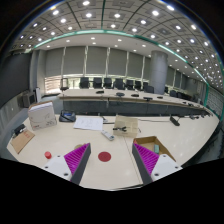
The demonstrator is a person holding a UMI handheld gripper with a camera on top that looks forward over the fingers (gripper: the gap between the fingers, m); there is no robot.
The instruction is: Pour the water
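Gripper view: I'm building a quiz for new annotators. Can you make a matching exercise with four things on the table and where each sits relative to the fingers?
Things
1. red disc
2. small red object
3. white sheets
4. open cardboard box

Places
a. outside the left finger
b. on the table between the two fingers
c. just beyond the right finger
d. farther off on the table, beyond the fingers

Pairs: 1-b, 2-a, 3-d, 4-c.

The gripper is open and holds nothing.
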